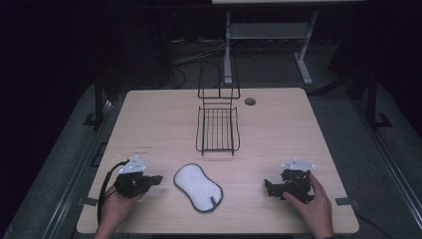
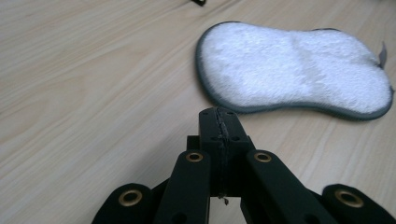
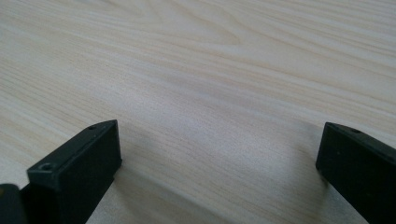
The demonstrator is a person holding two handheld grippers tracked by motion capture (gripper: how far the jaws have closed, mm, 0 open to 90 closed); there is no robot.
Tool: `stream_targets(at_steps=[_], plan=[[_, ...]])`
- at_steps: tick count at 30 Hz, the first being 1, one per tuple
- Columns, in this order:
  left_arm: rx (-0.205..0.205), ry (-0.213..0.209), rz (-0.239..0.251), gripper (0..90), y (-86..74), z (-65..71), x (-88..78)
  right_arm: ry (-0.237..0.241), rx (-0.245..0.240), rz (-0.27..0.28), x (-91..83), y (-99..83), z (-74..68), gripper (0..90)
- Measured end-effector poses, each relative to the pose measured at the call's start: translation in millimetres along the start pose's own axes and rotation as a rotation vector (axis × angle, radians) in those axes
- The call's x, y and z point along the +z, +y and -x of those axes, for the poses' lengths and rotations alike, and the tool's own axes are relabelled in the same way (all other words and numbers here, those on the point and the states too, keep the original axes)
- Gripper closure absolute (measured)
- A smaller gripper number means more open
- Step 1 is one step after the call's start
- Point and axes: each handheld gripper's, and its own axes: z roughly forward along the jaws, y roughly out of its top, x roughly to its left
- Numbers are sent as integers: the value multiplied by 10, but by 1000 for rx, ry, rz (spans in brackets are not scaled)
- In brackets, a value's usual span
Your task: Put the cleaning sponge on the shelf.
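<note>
A white peanut-shaped cleaning pad (image 1: 198, 187) with a dark grey edge lies flat on the wooden table (image 1: 159, 119), near the front. My left gripper (image 1: 158, 179) rests on the table just left of the pad, pointing at it, held by a hand. In the left gripper view its jaws are pressed together with nothing between them (image 2: 219, 122), and the pad (image 2: 294, 70) lies a short way ahead. My right gripper (image 1: 267, 188) rests at the front right in the other hand, pointing left. Its jaws stand wide apart over bare wood (image 3: 219, 154).
A black wire rack (image 1: 217, 128) with an upright back frame stands at the table's middle, behind the pad. A round cable hole (image 1: 250, 101) sits near the far edge. Beyond the table are a white desk frame (image 1: 268, 35) and cables on a dark floor.
</note>
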Motion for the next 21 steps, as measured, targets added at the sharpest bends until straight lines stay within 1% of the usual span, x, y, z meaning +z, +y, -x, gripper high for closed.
stream_targets(at_steps=[4, 5, 6, 7, 10, 15, 17, 21], plan=[[10, -27, -12, 897, 105, 38, 66, 0, -1, 0, 0, 0, 0, 0], [22, -28, -15, 897, 127, 35, 72, 0, 0, 0, 0, 0, 0, 0], [23, -40, -13, 897, 182, 41, 92, 0, -1, 0, 0, 0, 0, 0], [23, -40, -13, 897, 182, 41, 92, 0, -1, 0, 0, 0, 0, 0], [23, -52, -13, 898, 260, 43, 127, 0, 0, 0, 0, 0, 0, 0], [49, -67, -16, 898, 400, 45, 209, 0, -1, 0, 1, 1, 1, 0], [50, -73, -10, 898, 463, 56, 254, 1, -1, 1, 2, 1, 1, 0], [70, -85, -13, 898, 579, 60, 357, 0, -3, 1, 2, 2, 1, 0]])
